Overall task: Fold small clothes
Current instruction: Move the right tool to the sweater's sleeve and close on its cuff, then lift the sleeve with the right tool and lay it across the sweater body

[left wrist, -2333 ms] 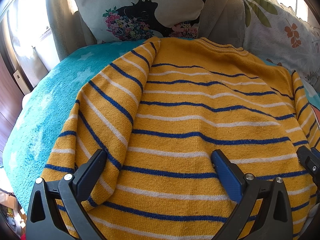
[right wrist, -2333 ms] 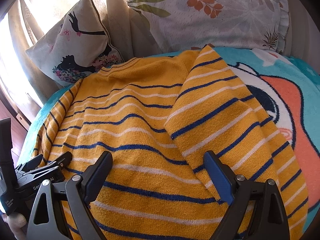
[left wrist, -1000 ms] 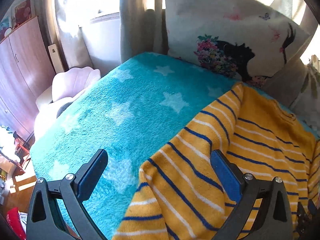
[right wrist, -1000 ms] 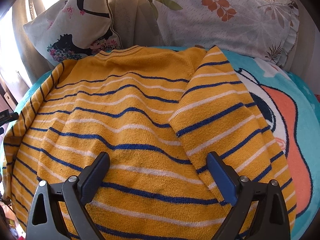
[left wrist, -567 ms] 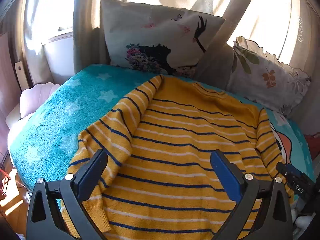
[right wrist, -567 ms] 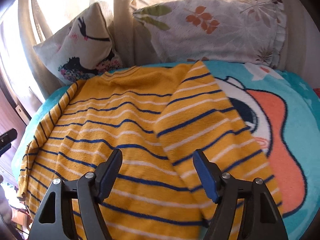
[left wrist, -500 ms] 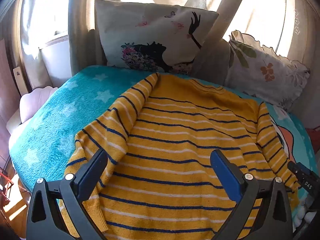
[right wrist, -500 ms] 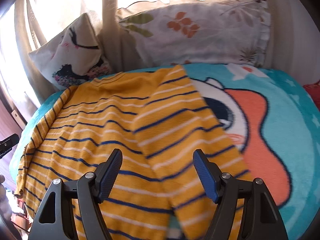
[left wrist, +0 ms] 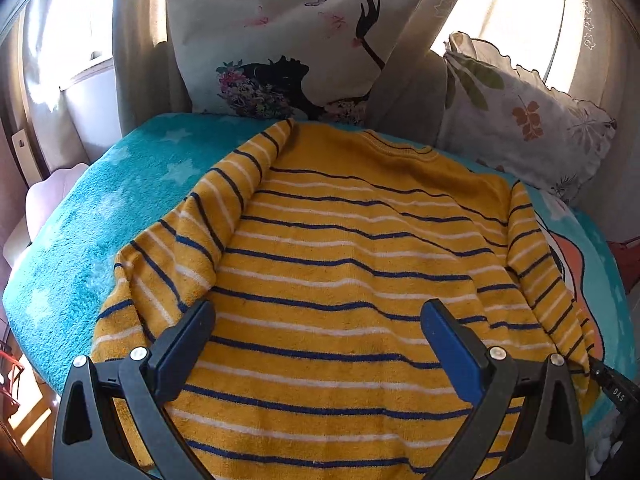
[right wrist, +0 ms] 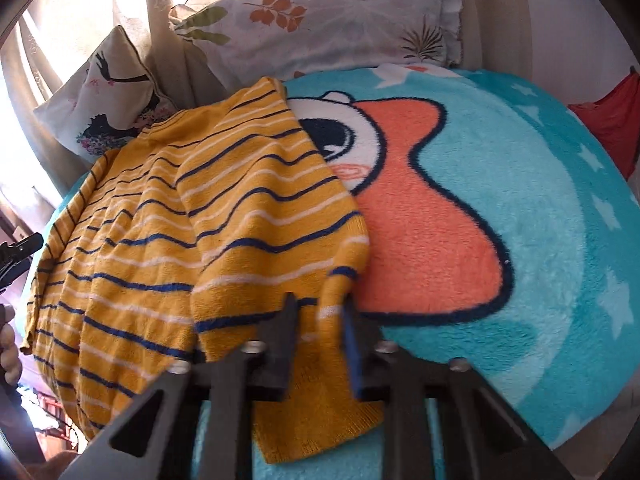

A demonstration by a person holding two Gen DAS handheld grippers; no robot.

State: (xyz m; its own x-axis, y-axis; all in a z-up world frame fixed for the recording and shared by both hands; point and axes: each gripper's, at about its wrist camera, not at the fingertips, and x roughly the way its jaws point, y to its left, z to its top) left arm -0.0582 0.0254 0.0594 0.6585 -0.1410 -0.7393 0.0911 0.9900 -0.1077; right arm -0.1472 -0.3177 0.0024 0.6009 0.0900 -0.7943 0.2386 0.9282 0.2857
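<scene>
A yellow sweater (left wrist: 352, 248) with blue and white stripes lies spread on a turquoise blanket (left wrist: 100, 208), both sleeves folded in along its sides. My left gripper (left wrist: 316, 312) hovers open over the sweater's lower body with nothing between its fingers. In the right wrist view the right sleeve (right wrist: 276, 216) lies along the sweater's right edge. My right gripper (right wrist: 320, 308) is closing its jaws at the sleeve's lower end, and the bunched cuff fabric is pinched between the pads. The right gripper's tip (left wrist: 612, 388) shows at the sweater's right lower edge.
Two printed pillows (left wrist: 288, 44) (left wrist: 520, 120) lean against curtains behind the sweater. The blanket (right wrist: 540, 240) carries a large orange cartoon figure to the right. A red cloth (right wrist: 612, 128) lies beyond its right edge. The blanket's left edge drops to the floor.
The right gripper slid right to the sleeve's lower end and its jaws went from wide to pinching the cuff. The left gripper swung from the blanket's left side back over the sweater body.
</scene>
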